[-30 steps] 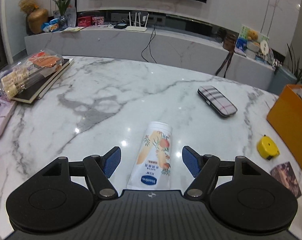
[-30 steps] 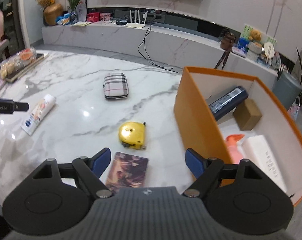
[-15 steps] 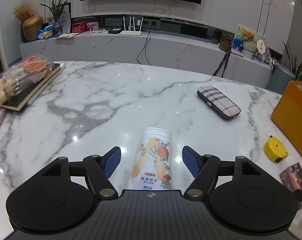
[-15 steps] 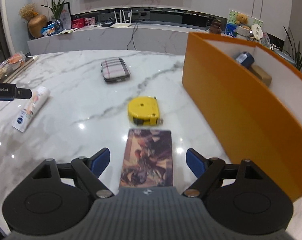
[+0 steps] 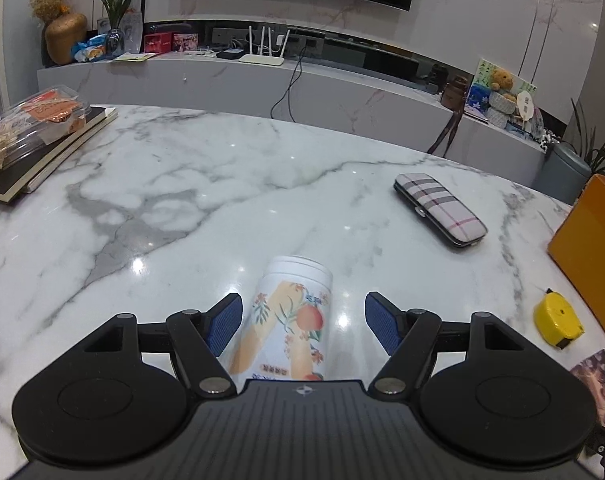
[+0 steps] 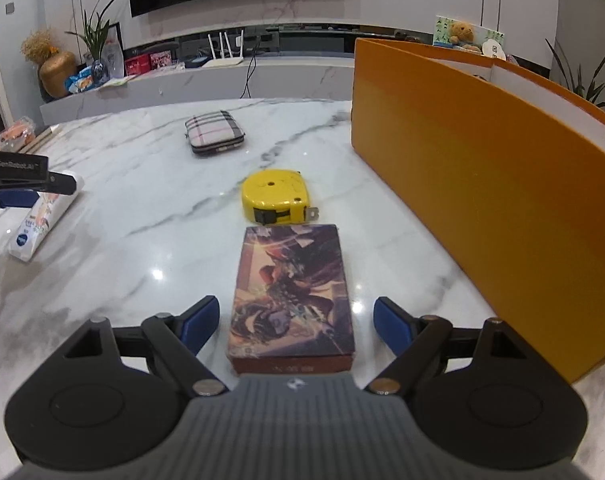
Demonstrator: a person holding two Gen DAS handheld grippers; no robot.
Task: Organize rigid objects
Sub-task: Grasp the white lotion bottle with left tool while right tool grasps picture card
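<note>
A white lotion tube (image 5: 288,320) with a peach print lies on the marble table (image 5: 182,208), between the open fingers of my left gripper (image 5: 302,322). The fingers do not touch it. The tube also shows in the right wrist view (image 6: 42,216), with the left gripper over it. A picture-covered card box (image 6: 292,292) lies flat between the open fingers of my right gripper (image 6: 296,322), apart from both. A yellow tape measure (image 6: 276,196) lies just beyond the box. A plaid case (image 6: 214,136) lies farther back. The orange box (image 6: 482,184) stands to the right.
Books with a clear snack pack (image 5: 34,132) on top sit at the table's left edge. A low marble console (image 5: 262,84) with routers, plants and ornaments runs behind the table. The orange box wall is close to my right gripper's right finger.
Both grippers moved forward and lower. The tube now reaches deeper between the left fingers. The card box has come between the right fingers. Both stayed open.
</note>
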